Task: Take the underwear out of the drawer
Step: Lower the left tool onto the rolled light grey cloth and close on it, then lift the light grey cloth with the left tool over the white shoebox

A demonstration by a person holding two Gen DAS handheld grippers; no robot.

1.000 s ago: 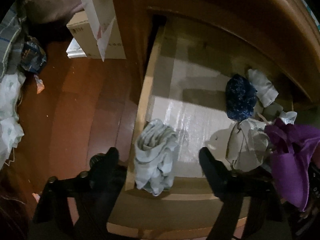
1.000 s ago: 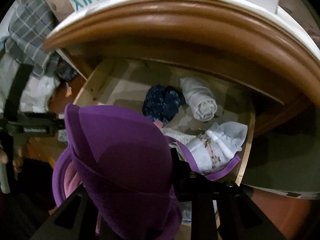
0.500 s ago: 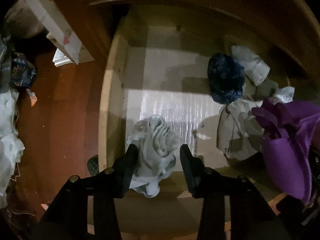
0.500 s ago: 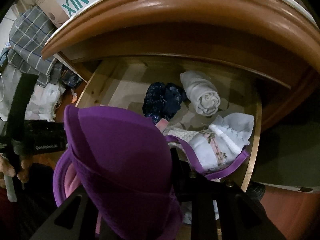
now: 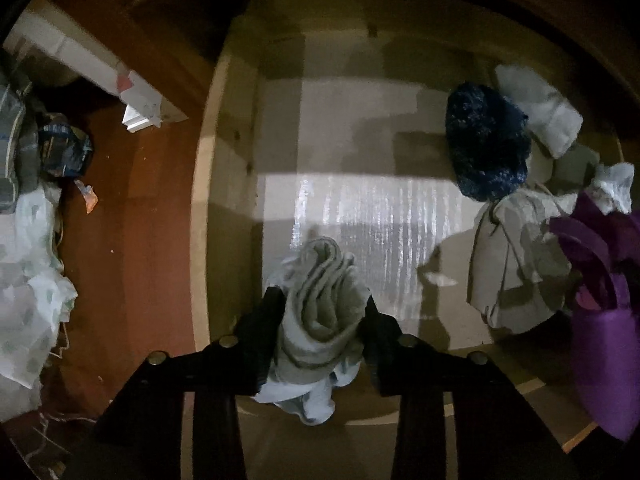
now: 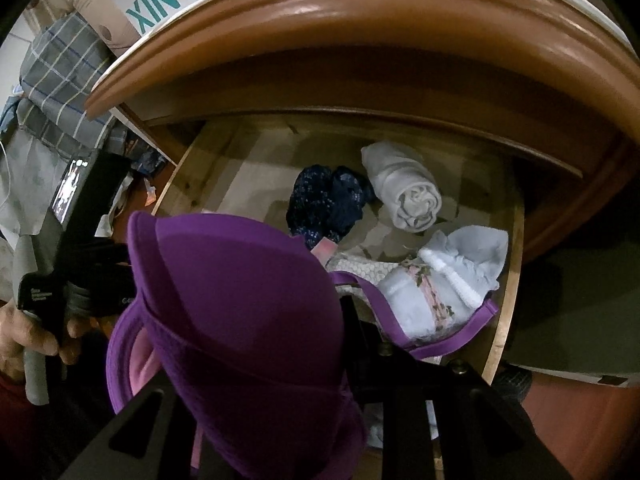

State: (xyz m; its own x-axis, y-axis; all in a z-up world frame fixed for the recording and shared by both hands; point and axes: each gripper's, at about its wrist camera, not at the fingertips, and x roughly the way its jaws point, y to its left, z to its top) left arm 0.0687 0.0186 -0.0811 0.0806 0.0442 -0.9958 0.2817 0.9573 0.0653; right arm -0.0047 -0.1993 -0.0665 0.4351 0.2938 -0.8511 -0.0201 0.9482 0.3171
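Note:
My left gripper (image 5: 320,316) is shut on a rolled pale grey underwear (image 5: 324,300) at the front left of the open wooden drawer (image 5: 204,200). My right gripper (image 6: 256,360) is shut on a purple bra (image 6: 240,312), held above the drawer's front right; its strap (image 6: 452,340) trails into the drawer. The bra also shows in the left wrist view (image 5: 600,320). In the drawer lie a dark blue bundle (image 6: 324,204), a white roll (image 6: 408,188), and a white floral piece (image 6: 436,296).
A beige garment (image 5: 516,264) lies at the drawer's right. The cabinet's curved brown top edge (image 6: 360,28) overhangs the drawer. A white box (image 5: 100,68) and clothes (image 5: 28,272) lie on the red-brown floor at left. The left hand-held gripper (image 6: 60,248) shows in the right wrist view.
My left gripper moved forward over the drawer's front left and closed its fingers on the grey rolled underwear. The right gripper kept holding the purple bra, nearly still.

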